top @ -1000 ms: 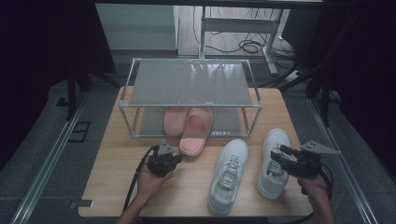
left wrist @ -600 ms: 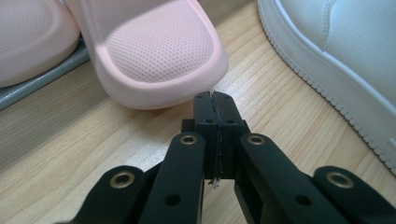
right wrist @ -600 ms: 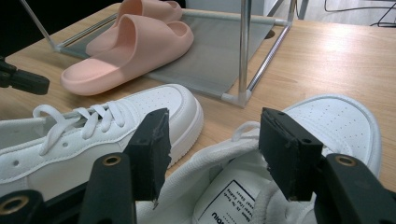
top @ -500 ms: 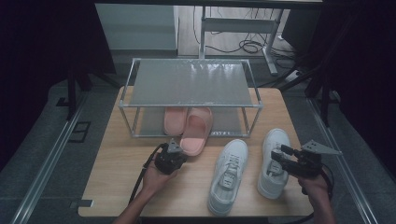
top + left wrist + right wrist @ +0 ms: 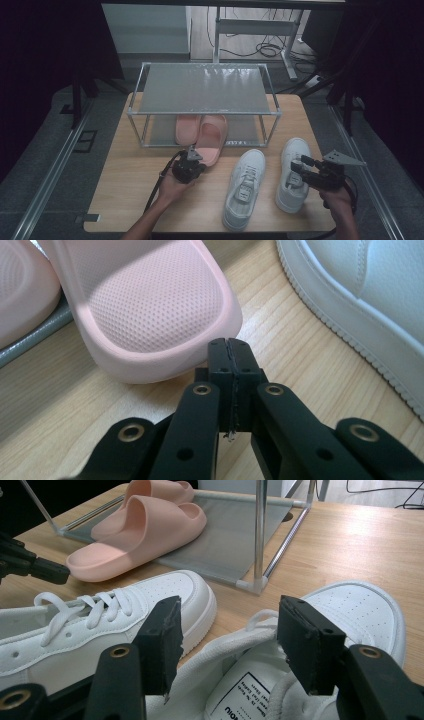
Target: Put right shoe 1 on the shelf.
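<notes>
Two pink slippers (image 5: 207,132) half under the wire shoe rack (image 5: 205,90), inner one mostly hidden, left tool (image 5: 231,351) clenched empty at the outer slipper's heel, right tool (image 5: 227,625) released, jaws wide above a white sneaker (image 5: 320,645) on the tabletop (image 5: 130,175).

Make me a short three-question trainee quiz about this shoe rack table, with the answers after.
1. True or false: the left claw is shut, its tip at the heel of the pink slipper.
2. How many white sneakers lie on the table? A one, B two, C three.
3. What stands between the open jaws of the right claw?

Key: 1 true. 2 B: one sneaker in the middle, another to its right. 3 The opening of the right-hand sneaker, not gripped.
</notes>
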The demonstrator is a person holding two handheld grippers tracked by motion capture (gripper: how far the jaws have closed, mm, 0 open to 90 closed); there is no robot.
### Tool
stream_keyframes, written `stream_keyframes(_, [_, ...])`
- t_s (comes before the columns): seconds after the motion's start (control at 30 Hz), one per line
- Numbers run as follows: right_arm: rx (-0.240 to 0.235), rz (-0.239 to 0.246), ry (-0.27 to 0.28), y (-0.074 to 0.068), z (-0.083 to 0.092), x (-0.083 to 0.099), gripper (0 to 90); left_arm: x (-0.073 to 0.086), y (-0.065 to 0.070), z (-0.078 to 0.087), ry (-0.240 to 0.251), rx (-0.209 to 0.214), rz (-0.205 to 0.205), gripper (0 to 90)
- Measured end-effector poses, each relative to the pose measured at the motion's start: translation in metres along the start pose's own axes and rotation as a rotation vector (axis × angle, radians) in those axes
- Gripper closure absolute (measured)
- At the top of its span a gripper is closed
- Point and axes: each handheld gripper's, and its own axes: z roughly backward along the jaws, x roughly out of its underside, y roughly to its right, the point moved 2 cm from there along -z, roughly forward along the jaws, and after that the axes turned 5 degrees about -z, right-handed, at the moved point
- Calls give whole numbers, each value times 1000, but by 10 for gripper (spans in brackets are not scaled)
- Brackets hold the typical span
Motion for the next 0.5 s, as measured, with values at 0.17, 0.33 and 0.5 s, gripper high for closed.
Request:
stream_keyframes(0.17, [1, -2, 0, 1, 0, 0, 438, -4, -2, -6, 3, 14, 9, 900])
stream_keyframes(0.33, [1, -3, -1, 1, -1, 0, 438, -10, -1, -11, -3, 15, 7, 900])
stream_keyframes(0.5, [0, -3, 0, 1, -1, 0, 437, -17, -2, -18, -6, 13, 11, 900])
